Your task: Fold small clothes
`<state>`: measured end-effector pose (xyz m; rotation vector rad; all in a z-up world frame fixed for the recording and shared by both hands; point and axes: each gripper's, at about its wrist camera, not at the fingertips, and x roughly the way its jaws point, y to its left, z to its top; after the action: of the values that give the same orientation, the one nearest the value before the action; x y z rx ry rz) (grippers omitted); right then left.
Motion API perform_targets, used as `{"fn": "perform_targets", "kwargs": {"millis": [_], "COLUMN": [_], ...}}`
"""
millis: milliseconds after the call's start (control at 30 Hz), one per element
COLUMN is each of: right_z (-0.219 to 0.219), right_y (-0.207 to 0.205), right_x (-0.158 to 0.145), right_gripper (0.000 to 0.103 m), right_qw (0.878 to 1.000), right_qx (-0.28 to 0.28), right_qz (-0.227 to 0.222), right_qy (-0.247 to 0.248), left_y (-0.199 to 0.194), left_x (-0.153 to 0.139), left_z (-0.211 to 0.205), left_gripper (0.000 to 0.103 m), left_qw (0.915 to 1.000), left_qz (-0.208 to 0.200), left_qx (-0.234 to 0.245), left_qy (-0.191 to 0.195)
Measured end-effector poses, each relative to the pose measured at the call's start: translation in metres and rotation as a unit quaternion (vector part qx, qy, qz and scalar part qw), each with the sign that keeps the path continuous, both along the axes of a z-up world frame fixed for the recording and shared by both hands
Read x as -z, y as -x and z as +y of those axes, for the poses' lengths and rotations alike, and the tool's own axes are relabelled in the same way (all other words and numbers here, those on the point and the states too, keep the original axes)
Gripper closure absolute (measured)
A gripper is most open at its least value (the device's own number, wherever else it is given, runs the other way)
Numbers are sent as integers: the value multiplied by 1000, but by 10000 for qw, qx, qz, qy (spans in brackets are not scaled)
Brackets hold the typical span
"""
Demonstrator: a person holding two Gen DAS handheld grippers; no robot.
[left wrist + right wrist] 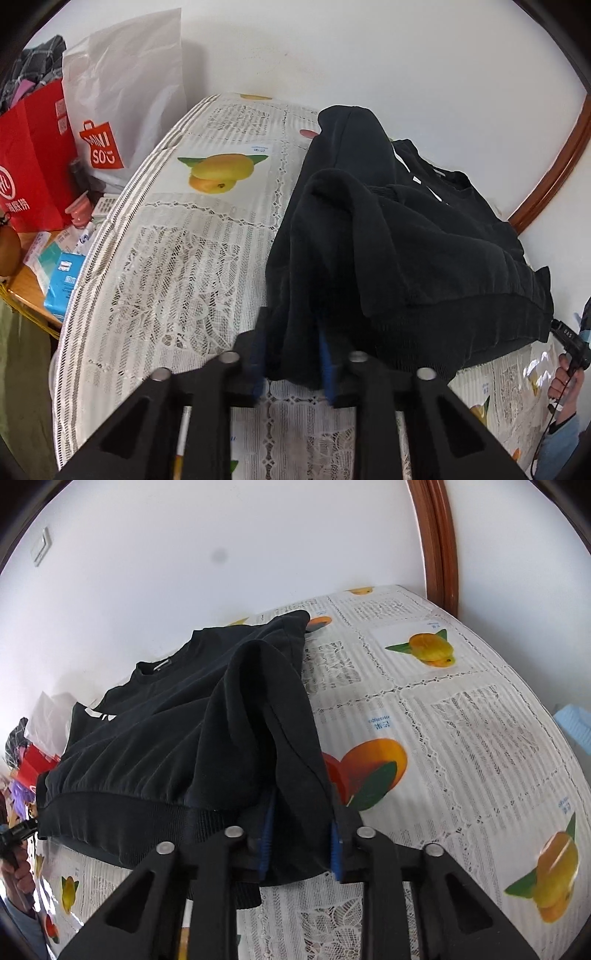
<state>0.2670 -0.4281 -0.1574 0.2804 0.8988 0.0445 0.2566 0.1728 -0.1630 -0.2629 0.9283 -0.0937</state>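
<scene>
A black sweatshirt lies bunched on the table, which is covered by a lace cloth with fruit prints. Its ribbed hem faces me and its collar points toward the wall. My left gripper is shut on a fold of black fabric at the garment's left near side, pinched between the blue pads. At the right near side, my right gripper is shut on a similar raised fold, and its pads press on the cloth. Both folds rise in a ridge above the body of the sweatshirt.
A red bag, a white shopping bag and small packets crowd a side table at the left. A white wall stands behind, with a brown door frame at the right. A person's hand shows at each view's edge.
</scene>
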Motion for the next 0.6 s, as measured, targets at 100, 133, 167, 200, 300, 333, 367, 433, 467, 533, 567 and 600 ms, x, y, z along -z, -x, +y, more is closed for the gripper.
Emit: {"fn": "perform_targets", "kwargs": {"millis": [100, 133, 167, 200, 300, 333, 367, 433, 467, 533, 567, 600], "right_z": [8, 11, 13, 14, 16, 15, 15, 16, 17, 19, 20, 20], "right_y": [6, 9, 12, 16, 30, 36, 42, 55, 64, 78, 85, 92], "right_x": [-5, -6, -7, -8, -10, -11, -12, -12, -13, -13, -13, -14], "right_gripper": [88, 88, 88, 88, 89, 89, 89, 89, 89, 89, 88, 88], "right_qw": [9997, 9995, 9992, 9989, 9986, 9985, 9983, 9977, 9972, 9966, 9963, 9960], "right_qx": [-37, -61, -88, -110, -189, -212, -233, -258, -267, -278, -294, -314], "right_qz": [-41, -37, -35, -26, 28, 49, 70, 87, 103, 105, 108, 109], "right_qy": [223, 317, 400, 458, 500, 512, 535, 621, 686, 767, 799, 831], "left_y": [9, 14, 18, 24, 43, 53, 60, 79, 88, 107, 114, 121], "left_x": [-5, -7, -8, -8, -7, -7, -7, -8, -8, -8, -7, -6], "left_z": [-3, -3, -3, -3, -4, -5, -6, -8, -8, -8, -8, -7], "left_gripper": [92, 92, 92, 92, 92, 92, 92, 92, 92, 92, 92, 92], "left_qw": [9999, 9999, 9999, 9999, 9998, 9997, 9996, 9994, 9993, 9989, 9989, 9989], "left_qz": [-45, -44, -35, -18, 36, 40, 40, 42, 23, 12, 27, 47], "left_qx": [6, 5, 1, 0, 35, 53, 73, 97, 105, 120, 116, 118], "left_qy": [-117, -110, -102, -101, -185, -224, -261, -334, -367, -450, -454, -447]}}
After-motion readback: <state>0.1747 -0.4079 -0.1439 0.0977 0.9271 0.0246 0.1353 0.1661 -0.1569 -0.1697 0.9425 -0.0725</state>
